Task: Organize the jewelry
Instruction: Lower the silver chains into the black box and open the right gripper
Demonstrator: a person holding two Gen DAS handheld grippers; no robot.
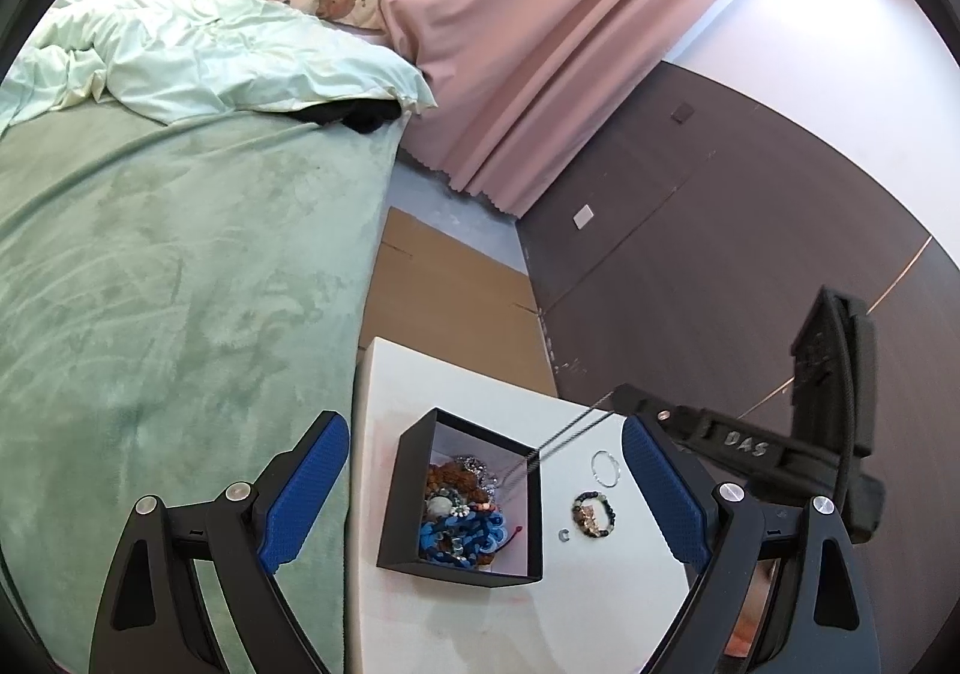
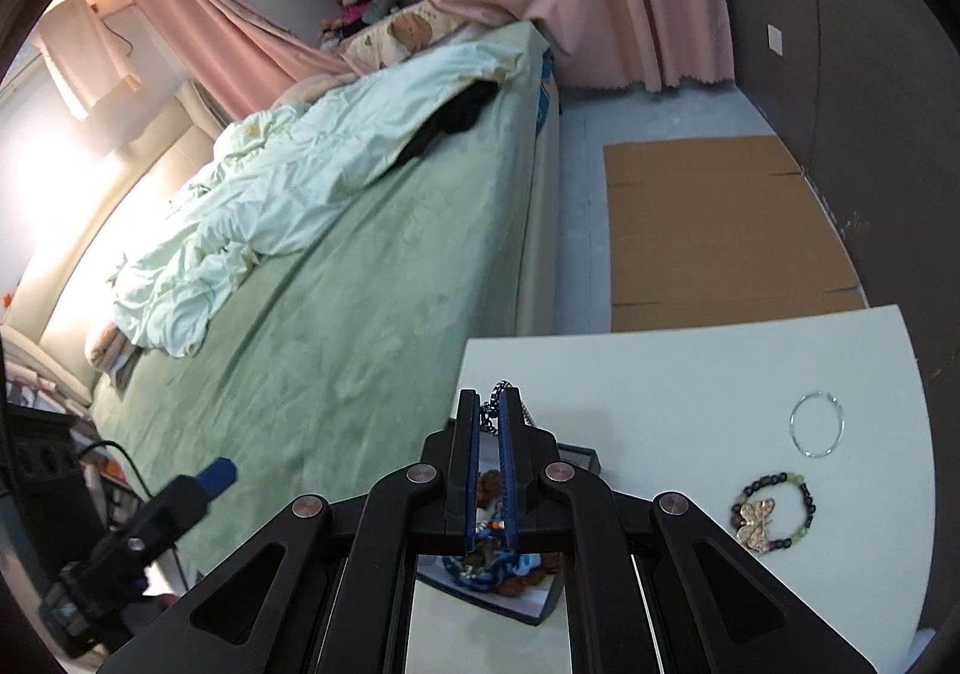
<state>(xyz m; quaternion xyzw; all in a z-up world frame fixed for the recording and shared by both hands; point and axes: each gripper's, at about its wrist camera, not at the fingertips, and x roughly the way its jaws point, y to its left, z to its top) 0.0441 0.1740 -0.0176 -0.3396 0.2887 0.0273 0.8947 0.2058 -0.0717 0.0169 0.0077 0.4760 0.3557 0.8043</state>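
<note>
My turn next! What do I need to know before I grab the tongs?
Right tongs: shut on a thin silver chain, which hangs down into the black square box.
Left tongs: open, holding nothing.
Done: the box already holds a pile of beaded pieces.
Left on the white table: thin silver hoop, dark beaded bracelet with gold charm, small ring.

- Smooth, matt white counter (image 1: 456, 386), faint pink smudges near its bed-side edge.
- Matt black box (image 1: 414, 494) with a white lining.
- Thin shiny metal hoop (image 2: 817, 424).
- Glossy beaded bracelet (image 2: 774, 512) with a gold-toned metal charm.
- Plush green bed cover (image 1: 180, 284).
- Flat brown cardboard (image 2: 720, 230).
</note>
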